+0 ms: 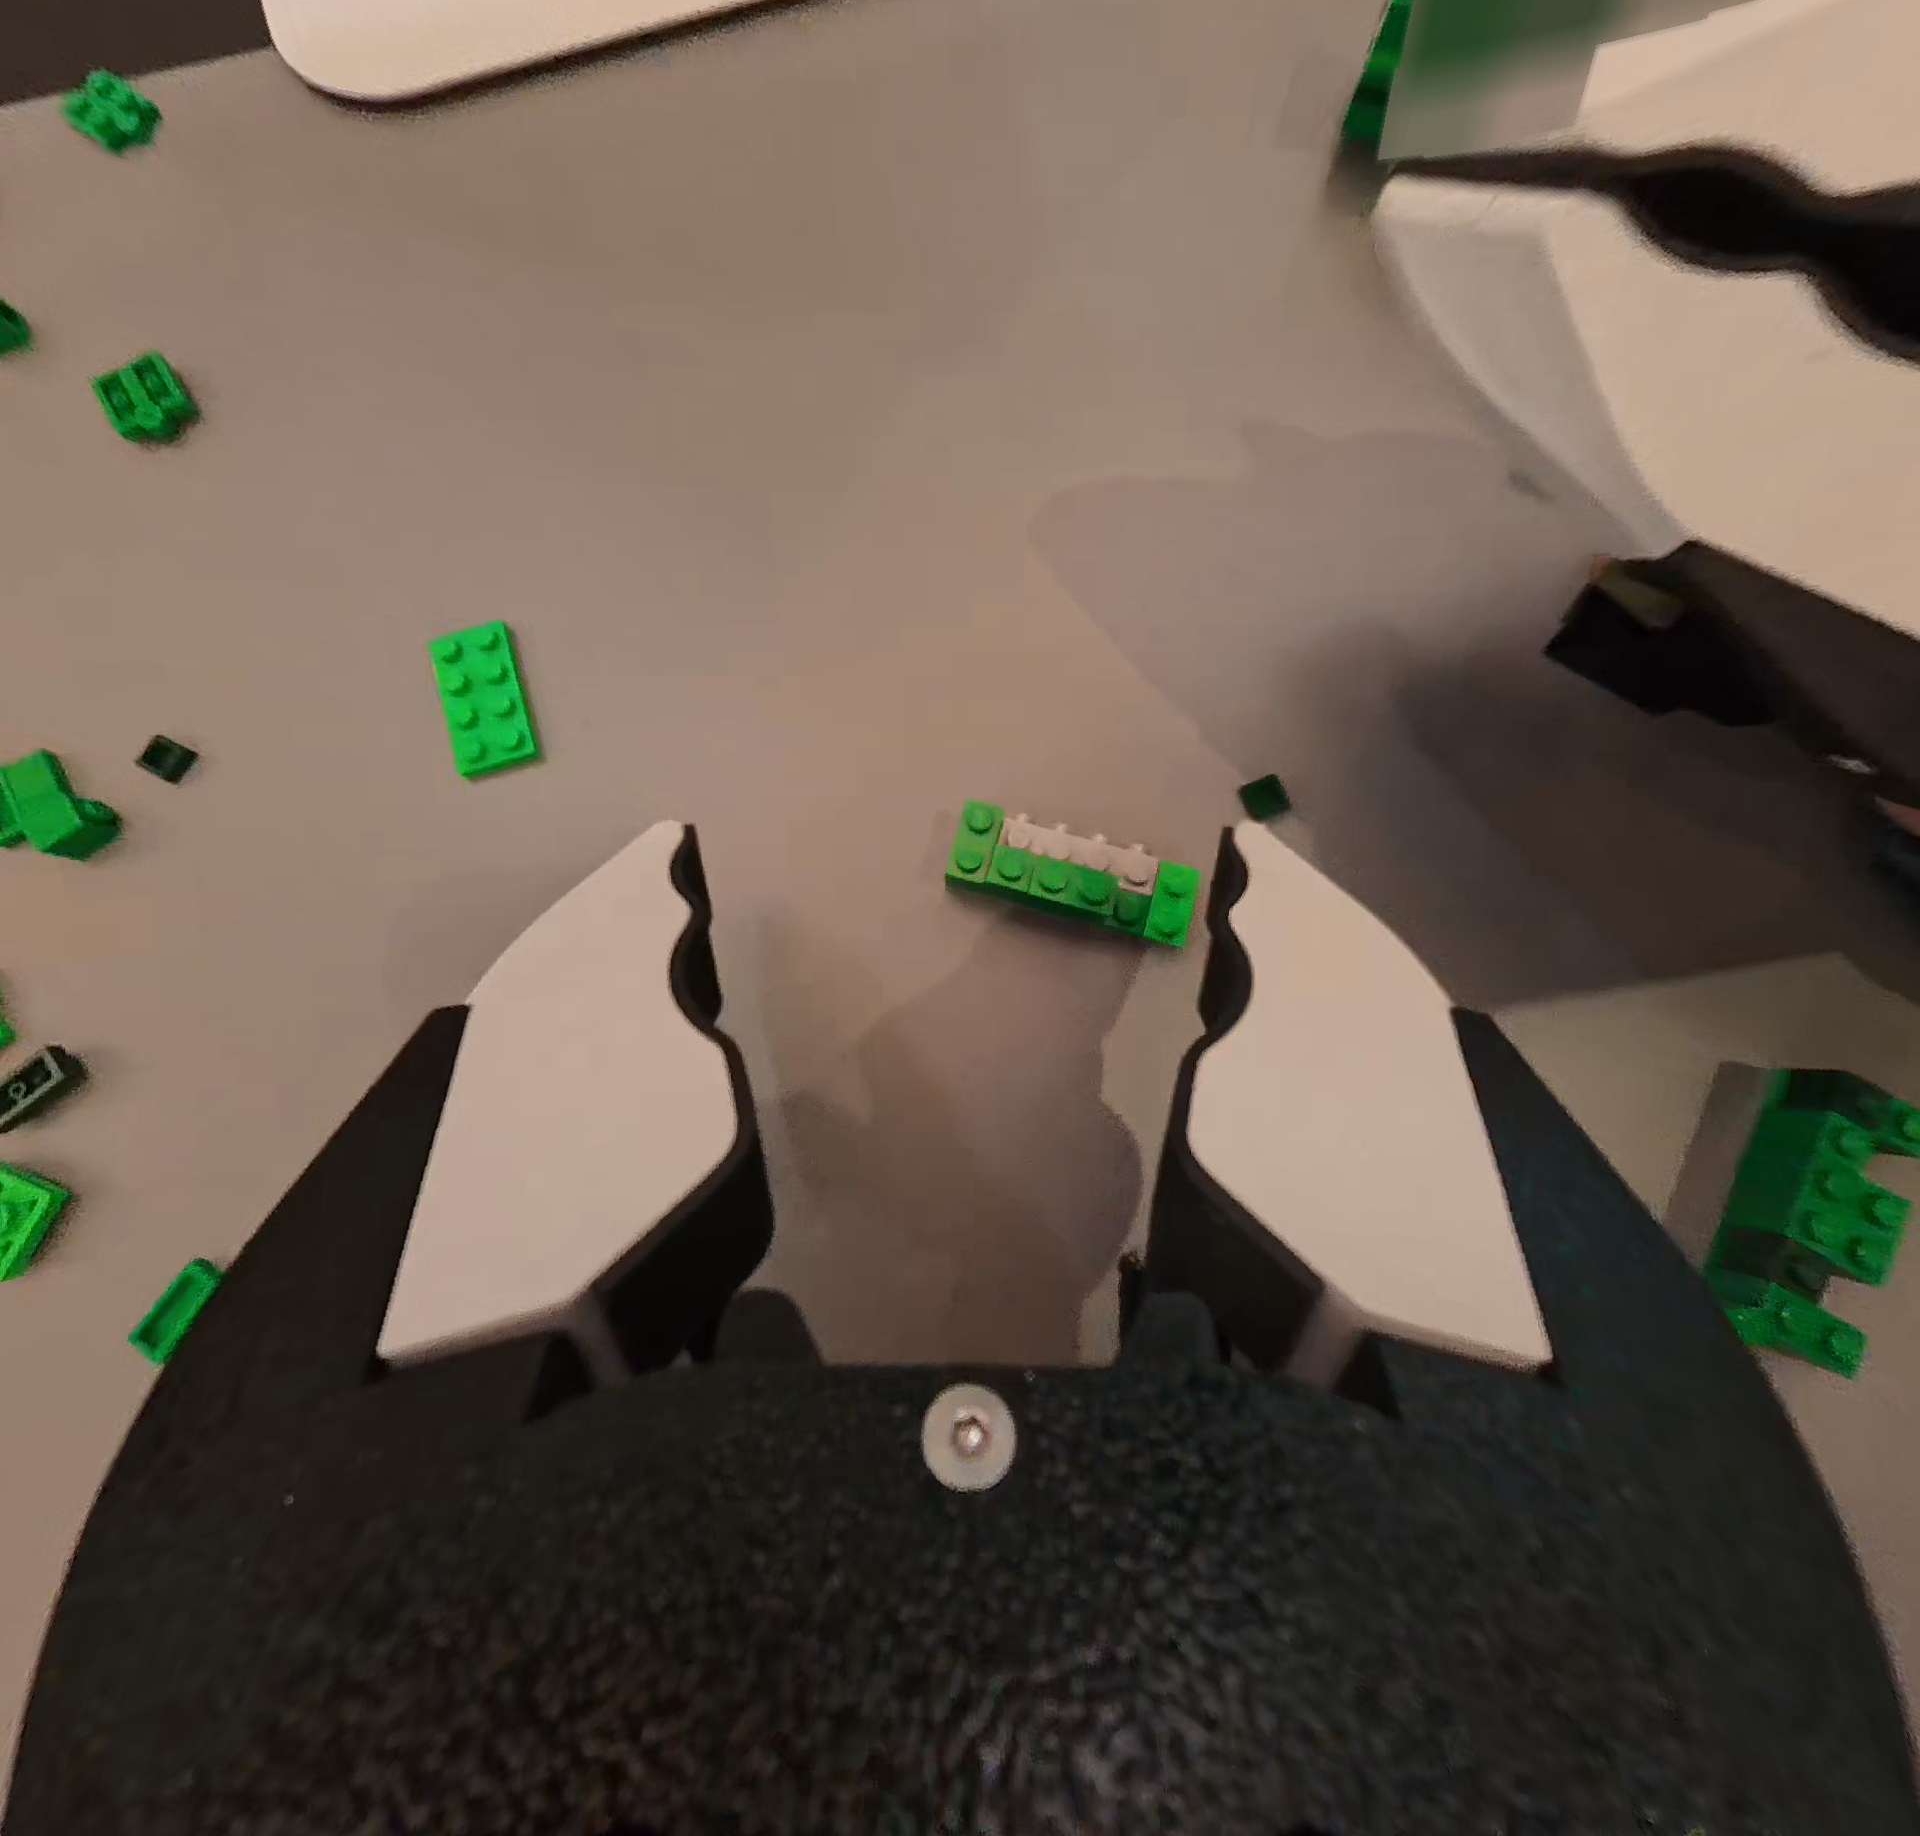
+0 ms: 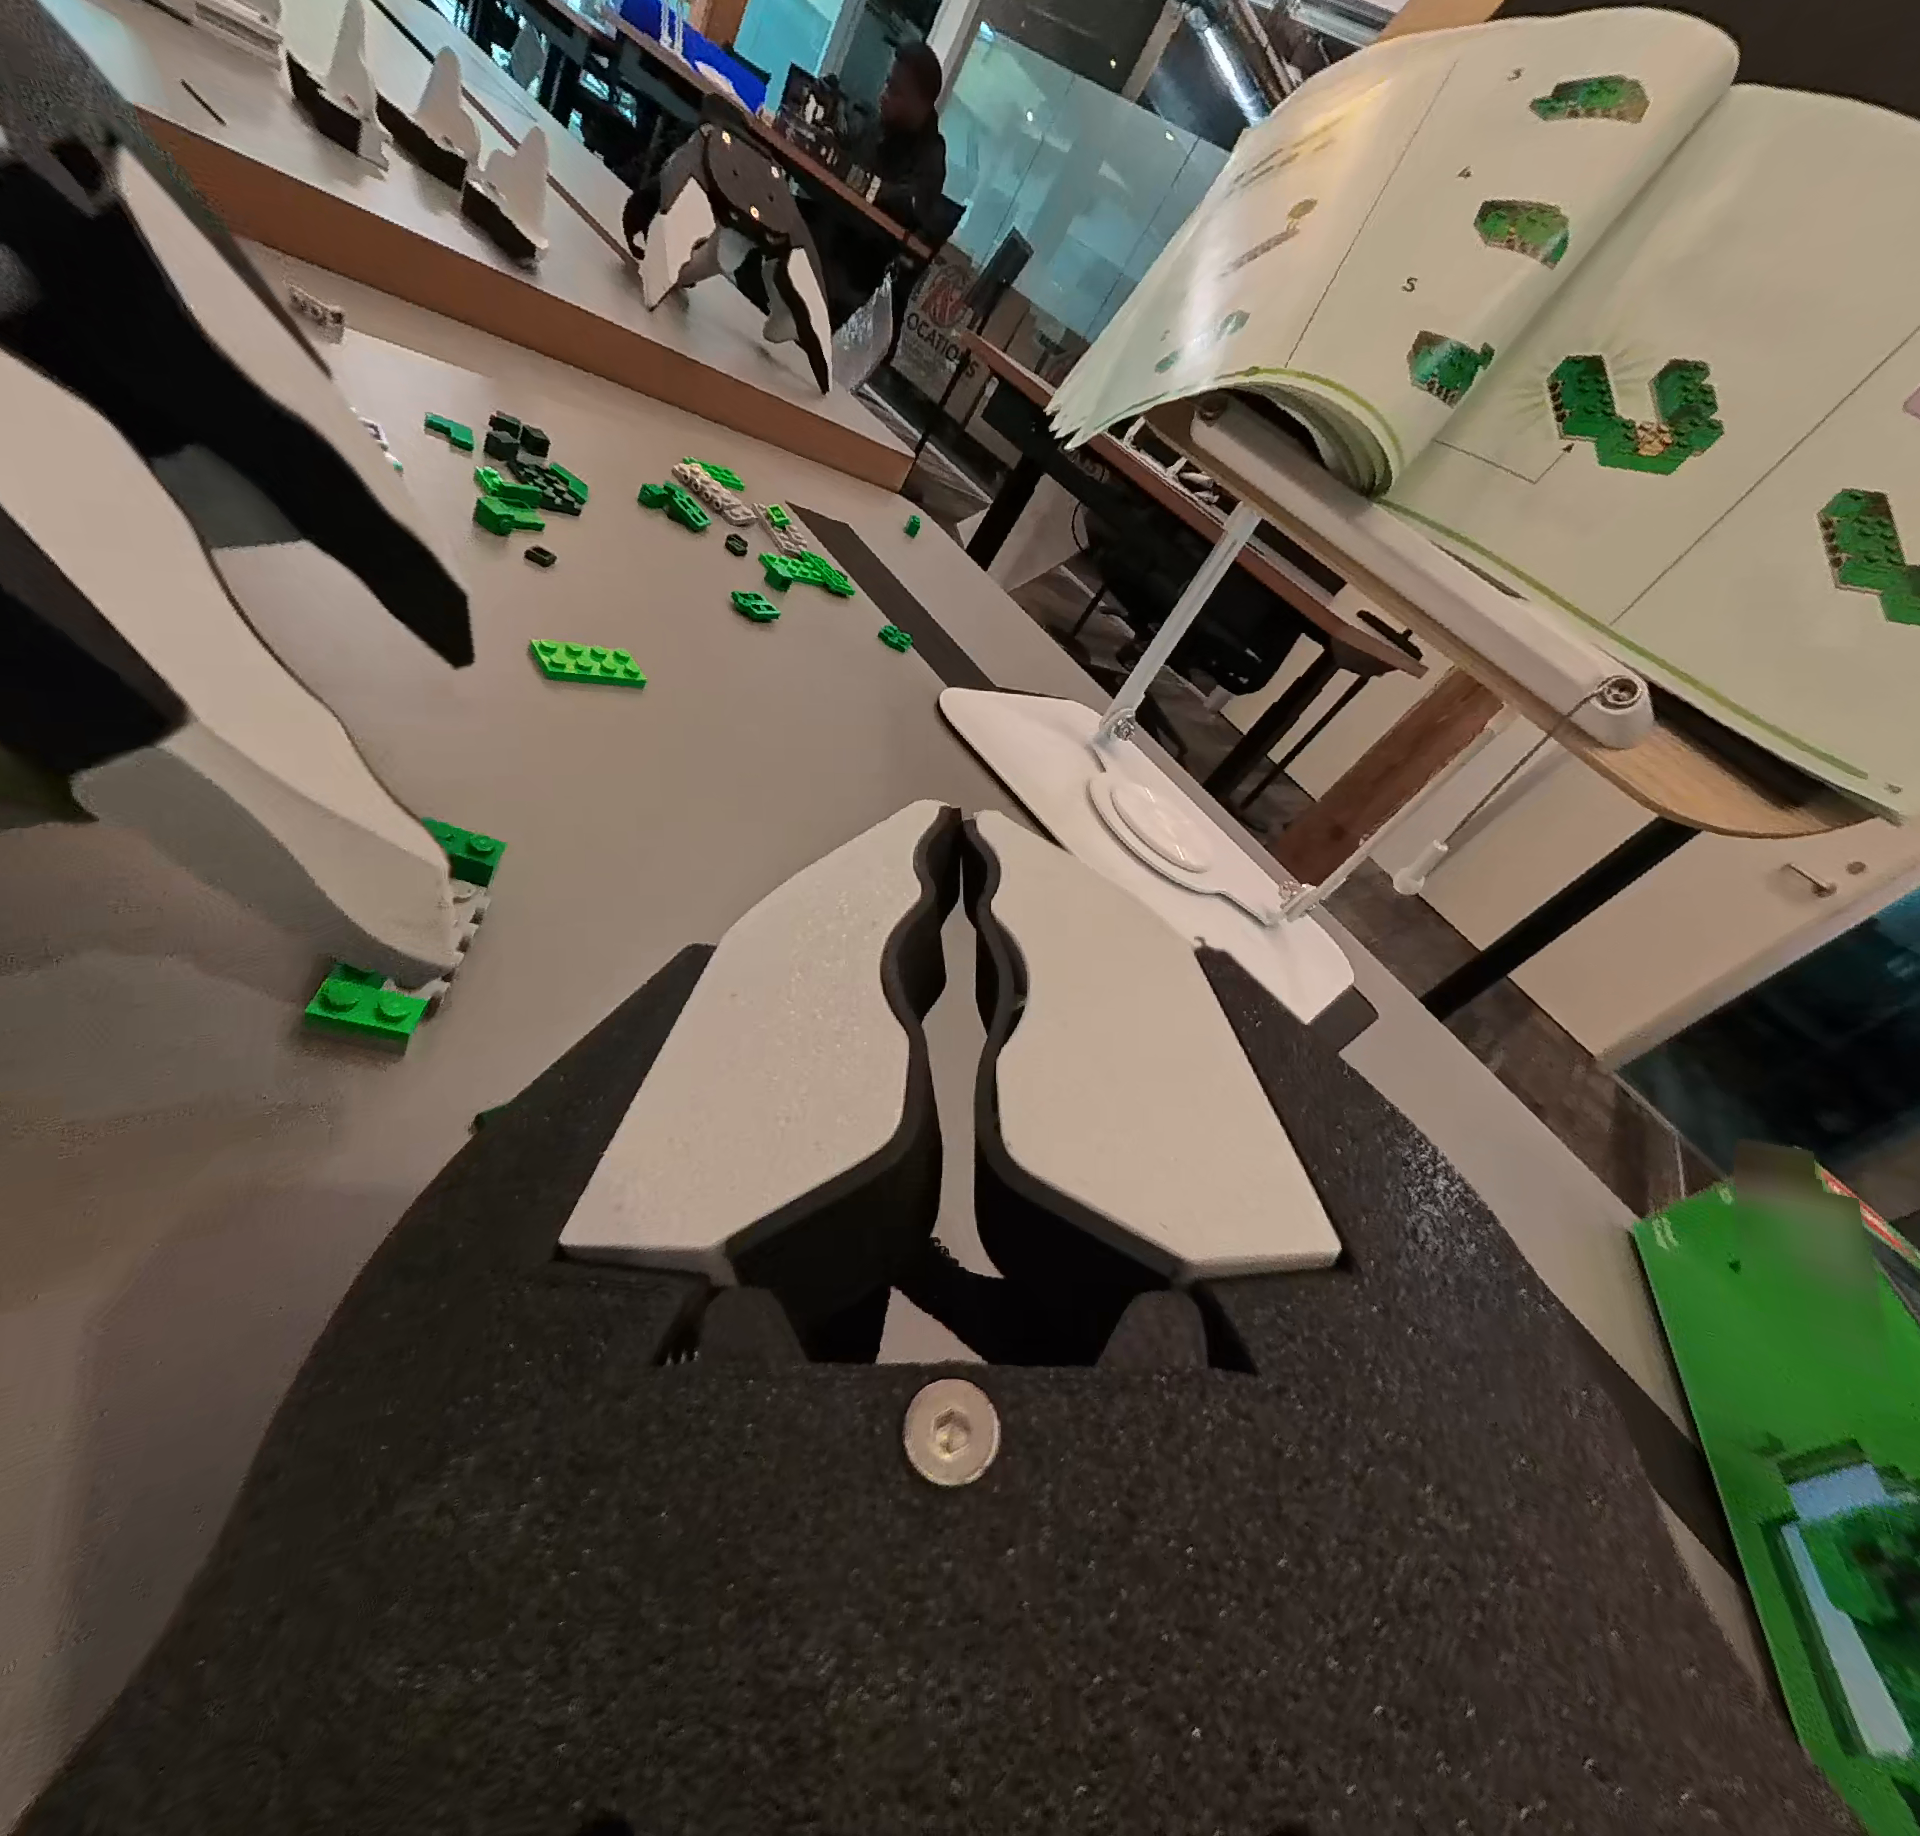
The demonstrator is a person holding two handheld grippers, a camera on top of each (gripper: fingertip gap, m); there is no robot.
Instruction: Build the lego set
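Observation:
A small assembly (image 1: 1070,877) of green plates with a grey studded piece on top lies flat on the grey table (image 1: 831,384). My left gripper (image 1: 958,836) is wide open above it, and the assembly sits between the fingertips, close to the right finger (image 1: 1278,913) without being pressed. In the right wrist view one left finger (image 2: 312,830) stands in front of the assembly (image 2: 364,1002). My right gripper (image 2: 961,820) is shut with its pads together and nothing between them, lifted off to the right. It also shows blurred in the left wrist view (image 1: 1662,197).
A green 2x4 plate (image 1: 483,700) and several loose green pieces (image 1: 140,399) lie to the left, and a dark tile (image 1: 1264,797) just beyond the assembly. A larger green build (image 1: 1829,1215) lies at the right. A white book stand (image 2: 1143,820) holds an open instruction book (image 2: 1558,280). Across from one pair of fingers to the other is roughly 10 centimetres. The right gripper is farther from the green 2x4 plate (image 1: 483,700), some 15 centimetres, than the left, some 7 centimetres. It is also in sight in the right wrist view (image 2: 584,663).

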